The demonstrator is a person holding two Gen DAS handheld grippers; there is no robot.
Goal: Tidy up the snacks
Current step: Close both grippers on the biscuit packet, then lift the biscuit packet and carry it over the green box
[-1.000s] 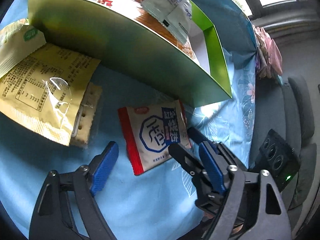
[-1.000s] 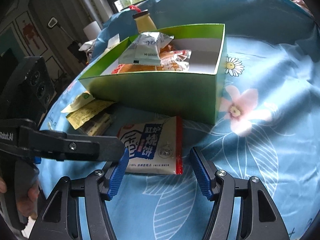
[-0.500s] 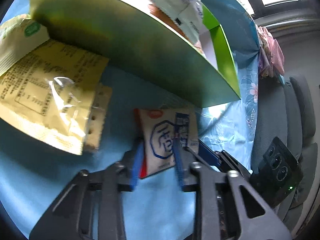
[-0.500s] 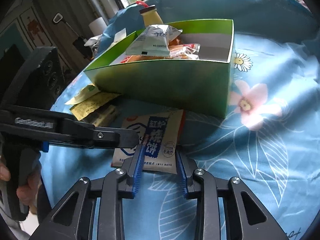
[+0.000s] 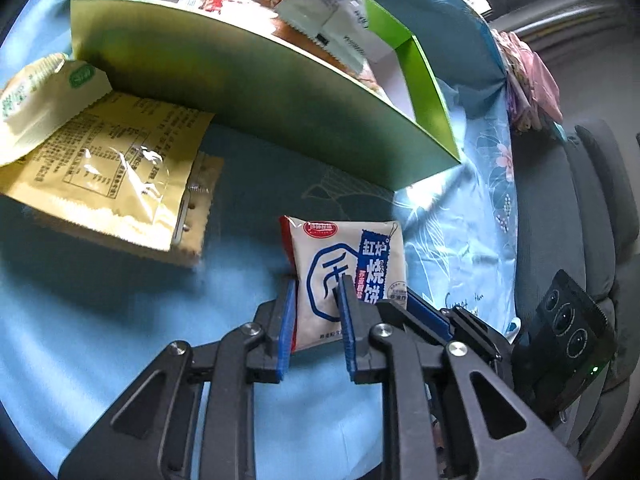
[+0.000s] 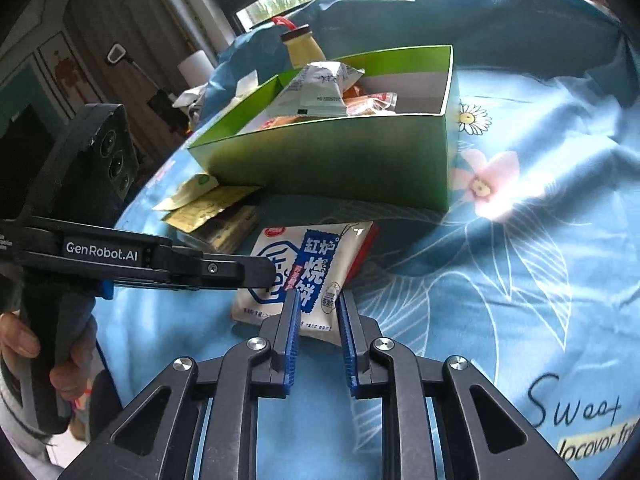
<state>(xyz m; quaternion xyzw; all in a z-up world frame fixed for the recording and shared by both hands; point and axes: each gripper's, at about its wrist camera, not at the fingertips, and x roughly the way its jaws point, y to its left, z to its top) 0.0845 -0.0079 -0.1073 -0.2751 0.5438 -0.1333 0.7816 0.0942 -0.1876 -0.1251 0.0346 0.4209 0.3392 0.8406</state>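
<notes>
A white snack packet (image 5: 352,256) with blue print and a red edge lies on the blue flowered cloth in front of the green box (image 5: 240,92). My left gripper (image 5: 316,296) is shut on the packet's near-left part, its blue pads pressing both sides. In the right wrist view the same packet (image 6: 316,256) has its near edge between the pads of my right gripper (image 6: 318,300), whose jaws are closing and pinch it. The left gripper's finger (image 6: 240,272) reaches in from the left onto the packet. The green box (image 6: 340,160) holds several snack packs.
Yellow cracker packets (image 5: 100,168) lie left of the box, also visible as a pile (image 6: 208,208). A yellow bottle (image 6: 302,46) stands behind the box. A hand (image 6: 24,344) holds the left gripper's handle. Grey sofa cushions (image 5: 592,200) lie past the cloth's right edge.
Both grippers went from wide open beside the packet to closed on it. The packet is squeezed narrower and has turned more upright in the left wrist view.
</notes>
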